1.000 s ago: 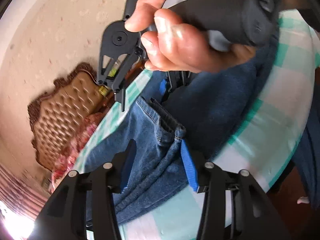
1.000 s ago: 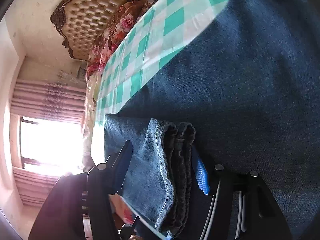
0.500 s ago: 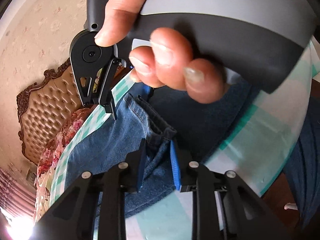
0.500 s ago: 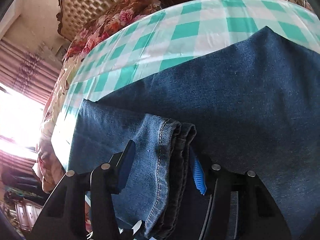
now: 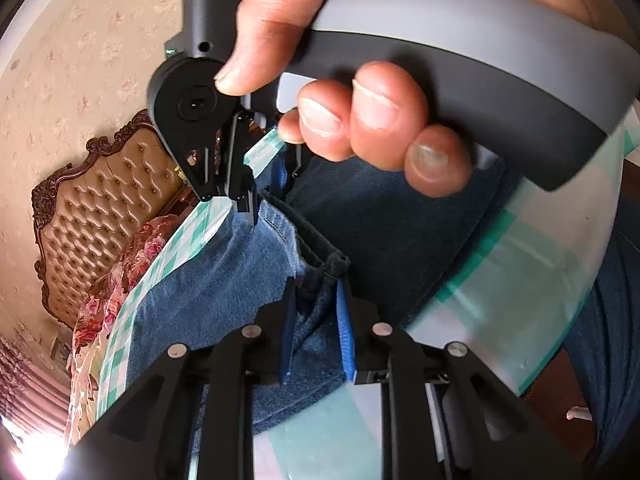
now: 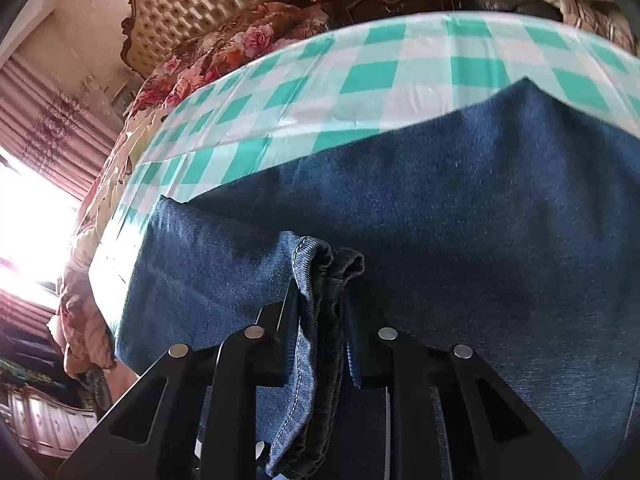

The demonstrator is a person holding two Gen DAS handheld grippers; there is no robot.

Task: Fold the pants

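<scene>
Blue denim pants (image 6: 480,220) lie spread on a table with a green-and-white checked cloth (image 6: 360,76). My right gripper (image 6: 320,300) has a bunched, stitched hem edge between its blue pads; its jaws are closing and the pads press on the denim. My left gripper (image 5: 315,292) pinches another hem corner of the pants (image 5: 400,220), its jaws also closing on the cloth. In the left wrist view the right gripper (image 5: 244,200) fills the top, held by a hand (image 5: 360,120), its tips down at the hem farther along.
A tufted tan headboard (image 5: 104,200) and floral bedding (image 6: 240,44) stand beyond the table's far edge. A bright window (image 6: 28,220) with pink curtains is at the left. A person's leg in jeans (image 5: 608,340) is beside the table's near edge (image 5: 520,280).
Both pairs of jaws have narrowed onto the hem folds that lay loosely between them. The right gripper has rolled and lifted slightly, and looms larger in the left wrist view.
</scene>
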